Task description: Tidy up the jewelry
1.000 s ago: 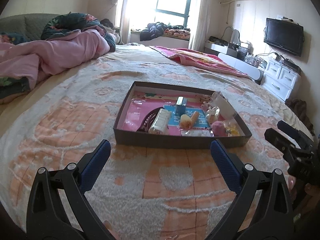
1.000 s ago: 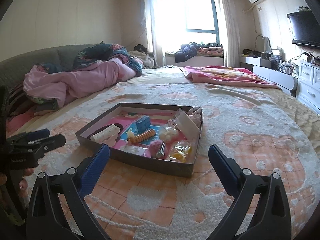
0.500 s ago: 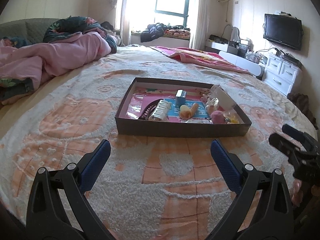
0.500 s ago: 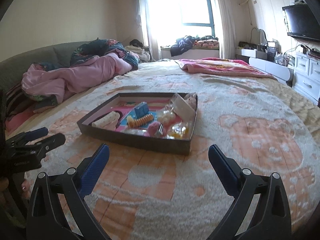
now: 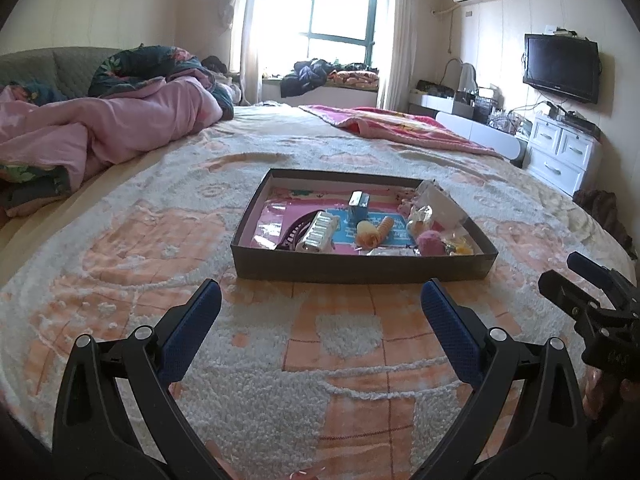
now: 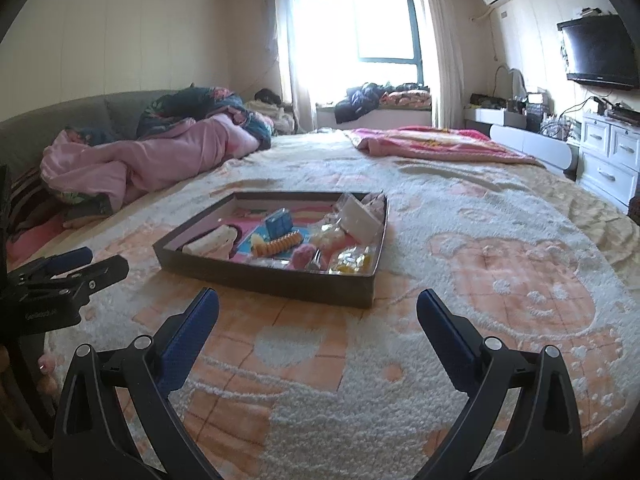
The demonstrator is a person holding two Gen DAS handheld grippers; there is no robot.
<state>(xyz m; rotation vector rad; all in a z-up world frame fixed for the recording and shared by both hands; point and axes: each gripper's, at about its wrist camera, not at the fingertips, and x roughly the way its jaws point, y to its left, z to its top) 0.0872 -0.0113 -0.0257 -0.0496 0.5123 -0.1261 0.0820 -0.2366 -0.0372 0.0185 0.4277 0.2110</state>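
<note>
A dark shallow cardboard box (image 5: pixel 362 270) is sitting on a fluffy cream and orange bed blanket (image 5: pixel 160 264). It is lying ahead of both tools, a little way off, not touching either one.

The left gripper (image 5: pixel 321 304) with blue pads is hanging low over the blanket. Its jaws are standing wide open and they are holding nothing. From this tool the box is lying straight ahead, in line with the gap between the two fingers.

The right gripper (image 6: pixel 318 308) is also standing wide open and holding nothing. From this tool the box (image 6: pixel 280 284) is lying ahead and a bit to the left, with its near corner pointing toward the gap.

Inside the box, small things are lying mixed together: a white ridged hair clip (image 5: pixel 320 234), a yellow spiral hair tie (image 5: pixel 374 232), a small blue box (image 5: pixel 359 204), a fuzzy pink ball (image 5: pixel 430 242) and a clear little bag with yellow bits (image 6: pixel 352 260). The white clip is lying on the left side, and the pink ball and the bag are lying on the right side near the front wall.

A crumpled pink quilt (image 5: pixel 100 128) is lying far off to the left.
</note>
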